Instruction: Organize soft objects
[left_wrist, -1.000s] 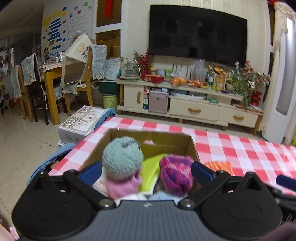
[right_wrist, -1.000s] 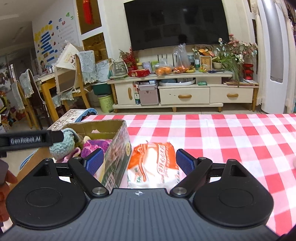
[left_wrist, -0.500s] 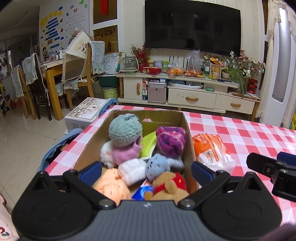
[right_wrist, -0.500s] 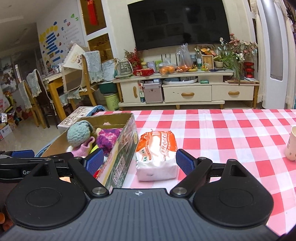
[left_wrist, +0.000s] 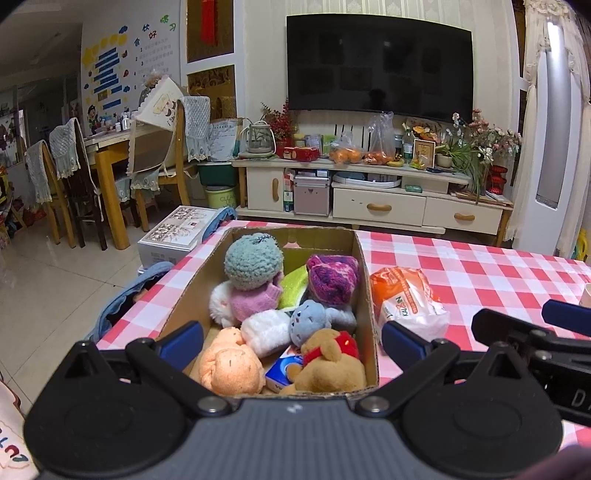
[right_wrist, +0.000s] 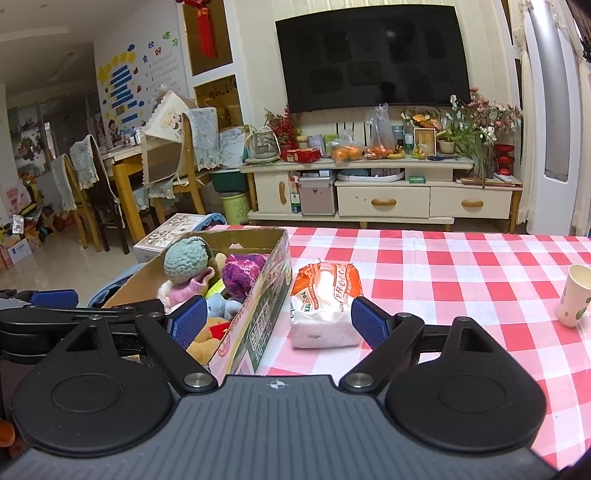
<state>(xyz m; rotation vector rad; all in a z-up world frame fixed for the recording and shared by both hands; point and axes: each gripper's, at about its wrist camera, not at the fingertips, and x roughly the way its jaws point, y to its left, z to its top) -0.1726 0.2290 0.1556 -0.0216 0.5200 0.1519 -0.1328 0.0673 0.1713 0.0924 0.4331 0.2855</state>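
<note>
A cardboard box (left_wrist: 364, 280) (right_wrist: 271, 273) on the red-checked table holds several soft toys: a teal knit ball (left_wrist: 253, 260) (right_wrist: 186, 258), a purple knit one (left_wrist: 334, 277) (right_wrist: 242, 271), a grey plush (left_wrist: 310, 323), a brown bear (left_wrist: 328, 363) and a peach plush (left_wrist: 229, 365). An orange-and-white tissue pack (left_wrist: 404, 302) (right_wrist: 325, 299) lies just right of the box. My left gripper (left_wrist: 291, 341) hovers open at the box's near end, nothing between its fingers. My right gripper (right_wrist: 277, 319) stands open, straddling the box's right wall and the tissue pack.
A paper cup (right_wrist: 576, 295) stands at the table's right edge. The right gripper's arm (left_wrist: 532, 343) shows at the right of the left wrist view. Beyond the table are a TV cabinet (left_wrist: 373, 199), chairs and a white box on the floor (left_wrist: 177, 232).
Both grippers have pulled back toward the near edge and risen, so the whole box of toys and the tissue pack now show. Both stay open.
</note>
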